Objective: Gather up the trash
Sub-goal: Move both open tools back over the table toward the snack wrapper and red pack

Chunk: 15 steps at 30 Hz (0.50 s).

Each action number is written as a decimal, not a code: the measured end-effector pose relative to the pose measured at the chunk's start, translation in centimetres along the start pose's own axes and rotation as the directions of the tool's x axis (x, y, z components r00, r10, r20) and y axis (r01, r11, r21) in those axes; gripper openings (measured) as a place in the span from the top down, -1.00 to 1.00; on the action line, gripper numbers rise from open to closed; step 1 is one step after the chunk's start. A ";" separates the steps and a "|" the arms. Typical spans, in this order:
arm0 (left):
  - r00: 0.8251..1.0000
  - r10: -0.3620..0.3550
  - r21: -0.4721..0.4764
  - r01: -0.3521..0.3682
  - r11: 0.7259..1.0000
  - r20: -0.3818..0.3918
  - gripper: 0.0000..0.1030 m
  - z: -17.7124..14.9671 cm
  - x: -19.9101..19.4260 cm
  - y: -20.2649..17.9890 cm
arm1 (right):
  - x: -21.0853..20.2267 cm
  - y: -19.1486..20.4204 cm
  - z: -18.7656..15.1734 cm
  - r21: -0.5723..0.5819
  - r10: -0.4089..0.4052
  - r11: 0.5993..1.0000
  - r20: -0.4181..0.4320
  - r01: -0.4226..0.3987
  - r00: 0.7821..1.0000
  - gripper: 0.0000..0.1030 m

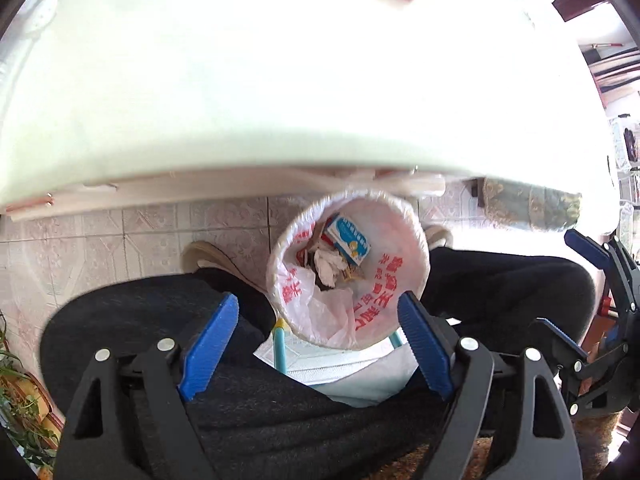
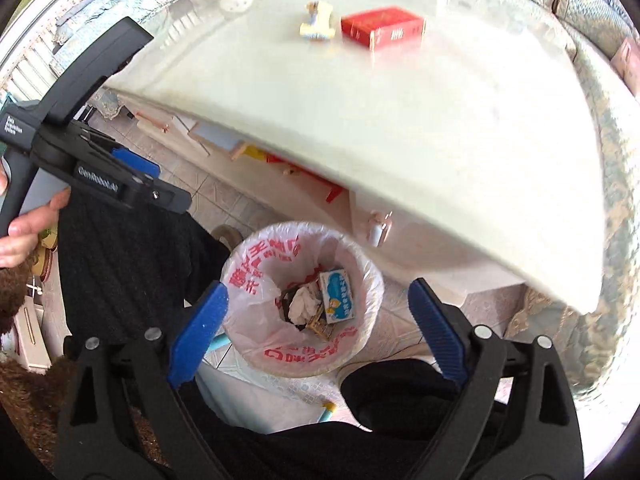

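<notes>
Trash already lies in the lined bin (image 2: pixel 300 300), low in the middle of the right wrist view: a blue box (image 2: pixel 338 296) and crumpled paper. Both the left gripper (image 1: pixel 320 344) and the right gripper (image 2: pixel 320 336) stand wide open above it, holding nothing. On the table (image 2: pixel 400 128), upper centre, a red box (image 2: pixel 382 30) and a small yellowish item (image 2: pixel 318 20), perhaps a wrapper, remain. For the next pickup, reach over the table edge and close squarely across the red box.

Both wrist views look steeply down from above; both share the lined bin (image 1: pixel 347 268) (image 2: pixel 302 300) and table (image 1: pixel 280 100) (image 2: pixel 400 140).
</notes>
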<state>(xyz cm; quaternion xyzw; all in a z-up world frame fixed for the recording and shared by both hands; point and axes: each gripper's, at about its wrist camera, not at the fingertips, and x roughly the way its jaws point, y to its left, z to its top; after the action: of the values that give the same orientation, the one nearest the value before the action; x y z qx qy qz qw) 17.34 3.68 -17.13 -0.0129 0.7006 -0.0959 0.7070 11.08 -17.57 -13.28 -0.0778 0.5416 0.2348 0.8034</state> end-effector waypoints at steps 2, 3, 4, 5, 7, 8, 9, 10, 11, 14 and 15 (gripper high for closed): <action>0.995 0.069 0.003 -0.070 0.998 0.066 -0.60 1.9 -4.2 -0.5 | -2.6 -0.7 2.6 -0.022 -0.017 1.000 0.041 0.018 0.999 -0.74; 0.991 0.097 0.003 -0.098 0.995 0.087 -0.62 2.8 -5.9 -0.8 | -3.8 -0.6 3.9 -0.061 -0.008 0.998 0.054 0.012 0.998 -0.74; 0.989 0.110 0.009 -0.111 0.994 0.097 -0.63 3.7 -7.6 -1.1 | -4.8 -0.7 5.2 -0.114 0.006 0.994 0.063 0.001 0.998 -0.74; 0.989 0.110 0.017 -0.112 0.994 0.101 -0.63 4.6 -8.9 -1.4 | -5.9 -0.7 6.5 -0.160 0.015 0.987 0.077 -0.002 0.997 -0.74; 0.987 0.116 0.024 -0.120 0.993 0.110 -0.63 6.2 -11.3 -2.1 | -7.8 -1.0 9.0 -0.231 0.042 0.973 0.095 -0.019 0.995 -0.75; 0.984 0.128 0.026 -0.132 0.991 0.121 -0.63 6.9 -12.4 -2.5 | -8.7 -1.4 10.1 -0.251 0.053 0.968 0.105 -0.025 0.993 -0.75; 0.981 0.142 0.027 -0.147 0.989 0.134 -0.63 7.7 -13.5 -2.8 | -9.3 -1.9 11.3 -0.268 0.062 0.963 0.108 -0.031 0.992 -0.75; 0.977 0.154 0.023 -0.159 0.987 0.145 -0.63 8.5 -14.3 -3.0 | -10.0 -2.3 12.5 -0.283 0.069 0.958 0.109 -0.036 0.992 -0.75; 0.975 0.163 0.017 -0.167 0.986 0.152 -0.63 9.2 -15.0 -3.2 | -10.4 -2.7 13.5 -0.304 0.075 0.952 0.108 -0.039 0.991 -0.76; 0.976 0.161 0.001 -0.163 0.987 0.150 -0.63 11.1 -16.2 -3.6 | -11.2 -3.2 15.8 -0.378 0.059 0.926 0.116 -0.011 0.992 -0.78; 0.974 0.169 0.003 -0.171 0.985 0.152 -0.63 11.7 -16.2 -3.8 | -11.2 -3.3 16.4 -0.400 0.058 0.916 0.111 -0.008 0.992 -0.82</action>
<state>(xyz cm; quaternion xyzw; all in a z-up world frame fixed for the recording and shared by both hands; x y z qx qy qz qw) 28.48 1.09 -0.30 0.0456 0.6427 -0.0394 0.7637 22.89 -17.49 3.03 -0.2162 0.4340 0.3581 0.7979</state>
